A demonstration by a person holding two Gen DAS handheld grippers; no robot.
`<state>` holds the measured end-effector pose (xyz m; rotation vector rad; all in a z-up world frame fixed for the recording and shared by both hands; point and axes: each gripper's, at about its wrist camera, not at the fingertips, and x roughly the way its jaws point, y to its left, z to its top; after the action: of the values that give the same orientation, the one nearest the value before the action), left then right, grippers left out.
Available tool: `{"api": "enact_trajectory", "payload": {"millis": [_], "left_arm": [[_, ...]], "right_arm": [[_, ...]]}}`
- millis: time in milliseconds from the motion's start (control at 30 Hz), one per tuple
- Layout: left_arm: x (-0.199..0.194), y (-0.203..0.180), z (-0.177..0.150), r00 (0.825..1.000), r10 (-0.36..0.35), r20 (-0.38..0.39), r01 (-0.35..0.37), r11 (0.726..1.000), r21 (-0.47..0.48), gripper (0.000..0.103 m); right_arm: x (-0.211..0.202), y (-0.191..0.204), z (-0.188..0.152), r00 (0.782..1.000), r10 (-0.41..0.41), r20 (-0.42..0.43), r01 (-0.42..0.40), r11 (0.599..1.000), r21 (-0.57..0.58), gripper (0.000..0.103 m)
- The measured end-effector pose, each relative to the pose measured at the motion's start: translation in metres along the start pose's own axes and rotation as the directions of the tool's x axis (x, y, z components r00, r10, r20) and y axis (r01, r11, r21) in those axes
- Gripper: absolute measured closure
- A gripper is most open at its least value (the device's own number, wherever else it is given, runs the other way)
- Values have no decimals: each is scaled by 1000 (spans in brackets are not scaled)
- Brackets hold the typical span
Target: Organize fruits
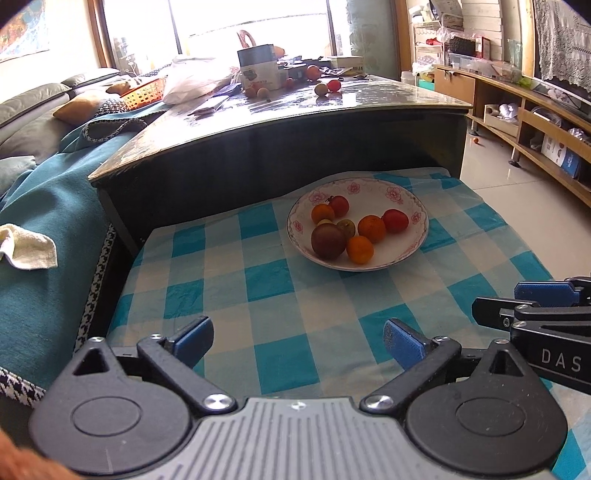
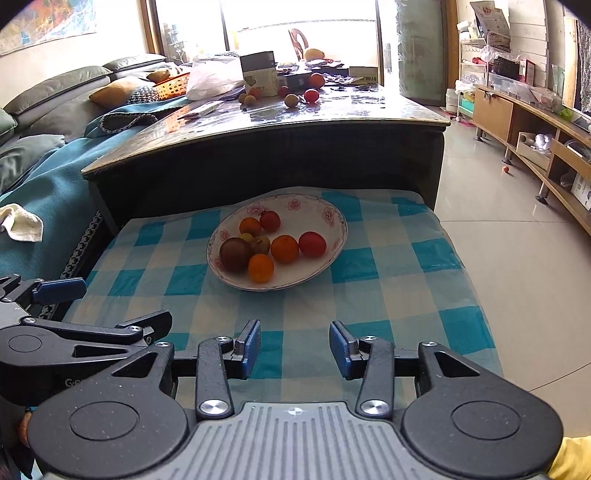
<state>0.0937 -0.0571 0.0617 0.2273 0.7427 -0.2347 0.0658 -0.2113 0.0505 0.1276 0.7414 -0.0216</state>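
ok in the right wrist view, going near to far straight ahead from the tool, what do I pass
Right tool, open above the checked cloth → flowered plate holding the small fruits → dark table behind the cloth → loose fruits on its top, such as the red one → grey box → bright window.

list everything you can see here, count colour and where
plate: 1, white with pink flowers, on the checked cloth
fruits on the plate: about 7, orange, red, one dark purple, small yellowish ones
checked cloth: 1, blue and white, over the low surface in front
table: 1, dark with glossy top, behind the cloth
loose fruits: several, red, orange and tan, on the table
box: 1, grey and white, on the table
plastic bag: 1, white, on the table
basket: 1, orange, by the sofa
sofa: 1, grey, teal cover, left
towel: 1, cream, on the teal cover
left gripper: open, empty
right gripper: open, empty
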Motion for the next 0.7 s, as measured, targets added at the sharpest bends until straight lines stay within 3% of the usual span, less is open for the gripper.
{"api": "enact_trajectory", "payload": {"millis": [700], "left_arm": [[-19, 1, -37, 998, -5, -56, 2, 998, -58, 0]], "right_arm": [[-36, 2, -39, 999, 18, -29, -18, 1000, 20, 66]]}}
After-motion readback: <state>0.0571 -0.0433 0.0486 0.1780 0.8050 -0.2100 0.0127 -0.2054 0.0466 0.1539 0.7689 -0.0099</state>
